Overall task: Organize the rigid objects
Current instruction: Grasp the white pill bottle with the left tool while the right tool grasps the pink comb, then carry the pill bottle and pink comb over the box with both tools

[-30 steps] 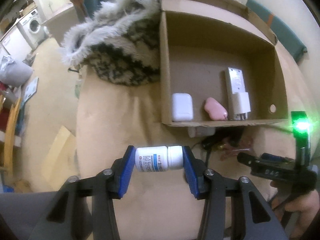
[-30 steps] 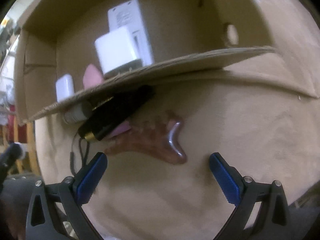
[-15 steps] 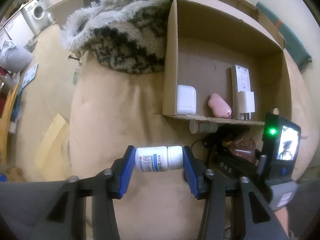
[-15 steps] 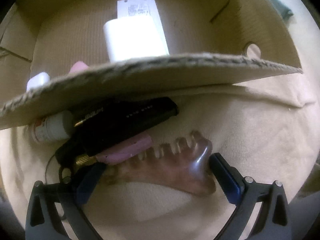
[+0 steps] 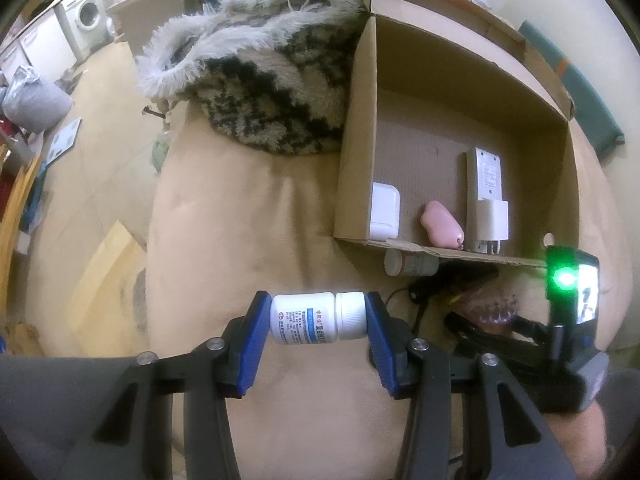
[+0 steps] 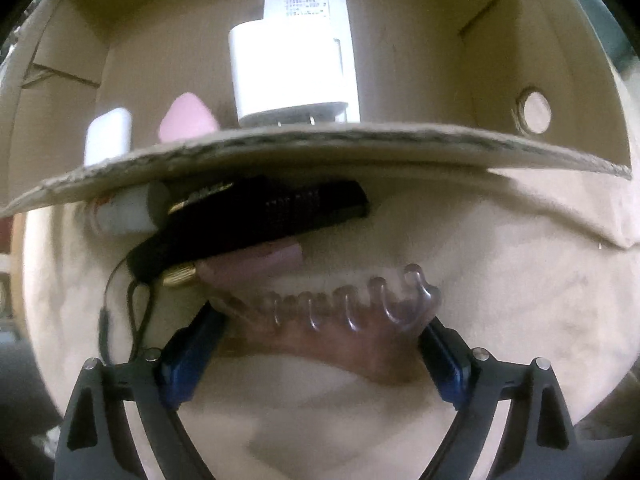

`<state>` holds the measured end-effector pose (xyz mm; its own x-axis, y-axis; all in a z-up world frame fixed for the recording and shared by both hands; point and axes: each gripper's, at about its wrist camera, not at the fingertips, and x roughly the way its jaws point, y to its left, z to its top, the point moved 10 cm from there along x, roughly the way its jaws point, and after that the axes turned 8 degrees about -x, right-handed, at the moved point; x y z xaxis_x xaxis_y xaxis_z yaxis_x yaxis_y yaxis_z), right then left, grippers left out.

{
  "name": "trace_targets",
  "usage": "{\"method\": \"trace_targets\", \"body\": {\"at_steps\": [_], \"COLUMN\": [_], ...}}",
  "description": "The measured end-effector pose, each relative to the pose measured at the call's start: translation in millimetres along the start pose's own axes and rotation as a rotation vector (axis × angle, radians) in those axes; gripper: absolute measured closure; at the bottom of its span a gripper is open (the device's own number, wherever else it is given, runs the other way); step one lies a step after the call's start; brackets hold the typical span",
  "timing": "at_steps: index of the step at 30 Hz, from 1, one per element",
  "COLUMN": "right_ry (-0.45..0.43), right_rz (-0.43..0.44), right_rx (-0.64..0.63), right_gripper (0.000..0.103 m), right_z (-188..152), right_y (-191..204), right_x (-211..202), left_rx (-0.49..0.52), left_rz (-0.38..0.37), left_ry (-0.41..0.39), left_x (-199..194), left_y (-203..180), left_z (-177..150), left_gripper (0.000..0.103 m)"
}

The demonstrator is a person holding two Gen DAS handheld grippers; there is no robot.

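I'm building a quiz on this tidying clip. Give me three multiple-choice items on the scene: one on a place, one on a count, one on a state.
1. Where is the pink pebble-shaped item?
A. Inside the cardboard box
B. On the floor
C. On the fur-trimmed garment

2. How many objects lie in the box?
A. One
B. Four
C. Seven

3. What does the left gripper hold?
A. Nothing
B. A black cable
C. A white pill bottle

Answers:
1 A, it lies on the box floor.
2 B, white case, pink item, white adapter, white plug.
3 C, both fingers press its ends.
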<state>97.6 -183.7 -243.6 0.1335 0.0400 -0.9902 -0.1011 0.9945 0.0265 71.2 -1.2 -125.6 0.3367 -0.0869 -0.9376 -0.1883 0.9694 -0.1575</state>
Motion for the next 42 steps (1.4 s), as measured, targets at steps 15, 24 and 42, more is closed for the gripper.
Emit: {"method": "trace_targets", "body": {"at_steps": [15, 24, 42], "right_ry": [0.019, -0.086, -0.581], "right_rz": [0.17, 0.298, 0.263], "right_rx": [-0.068, 0.035, -0.043], "right_gripper": [0.006, 0.006, 0.006], "right_z": [-27, -51, 69], "right_y": [20, 3, -37], "right_x": [-48, -93, -217], "left_rx": [0.002, 0.004, 0.129], "left_rz": [0.012, 0.035, -0.033], "left_ry": [-0.042, -0.057, -0.166], "left_x": [-6, -6, -42], "left_y": [-1, 0, -68], "left_z": [5, 7, 60], "left_gripper": [0.059, 0.059, 0.059]}}
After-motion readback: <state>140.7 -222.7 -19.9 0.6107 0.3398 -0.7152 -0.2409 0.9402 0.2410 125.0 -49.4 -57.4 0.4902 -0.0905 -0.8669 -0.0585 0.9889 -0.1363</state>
